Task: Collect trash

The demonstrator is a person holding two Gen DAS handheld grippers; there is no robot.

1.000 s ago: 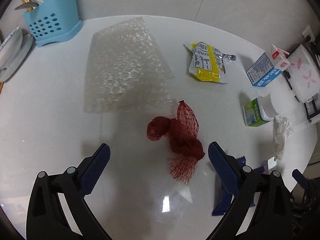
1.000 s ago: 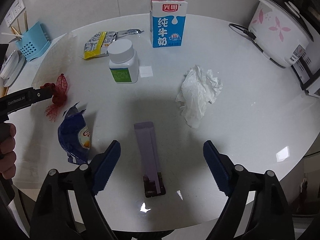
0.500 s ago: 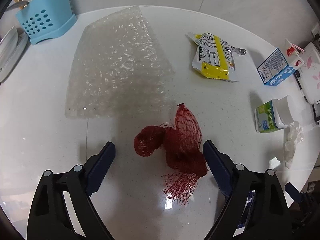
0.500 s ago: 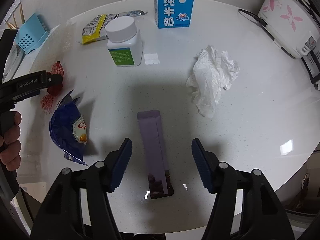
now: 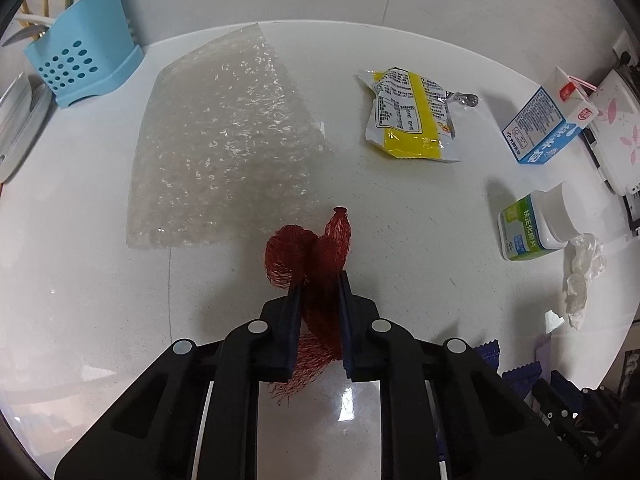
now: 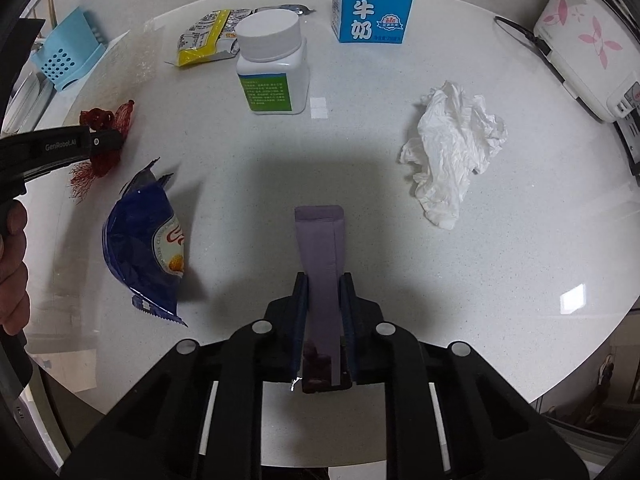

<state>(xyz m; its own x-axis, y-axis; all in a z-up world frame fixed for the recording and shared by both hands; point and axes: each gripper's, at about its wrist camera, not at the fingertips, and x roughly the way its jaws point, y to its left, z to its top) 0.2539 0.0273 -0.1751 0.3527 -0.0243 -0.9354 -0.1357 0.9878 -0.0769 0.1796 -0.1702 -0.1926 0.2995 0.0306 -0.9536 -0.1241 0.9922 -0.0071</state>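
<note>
— What has changed since a moment ago?

— Both tools have just been closing. The left tool (image 5: 320, 280) stood wide around the red net bag (image 5: 316, 248); now its two dark blue fingers (image 5: 294, 312) press the net between them, with the bunched part sticking out on the far side. The right tool (image 6: 323, 284) was also wide over the purple wrapper (image 6: 320, 240); now its jaws are nearly together and pinch the near part of that long wrapper.

— Where do these two things lie?

— Both still touch the white table (image 6: 520, 260). The net is near the front edge on the left side, just beside the near corner of the bubble wrap sheet (image 5: 220, 140). The purple wrapper lies in the middle near part, its free end pointing far.

— And the other trash?

— A blue snack bag (image 6: 148, 244) lies between the net and the purple wrapper. A crumpled white tissue (image 6: 452, 152) is to the right. Farther away are a yellow wrapper (image 5: 408, 116), a white bottle with a green label (image 6: 272, 64) and a milk carton (image 6: 372, 0).

— Who holds the left tool?

— I see a hand (image 6: 12, 268) at the left border, on its handle.
</note>
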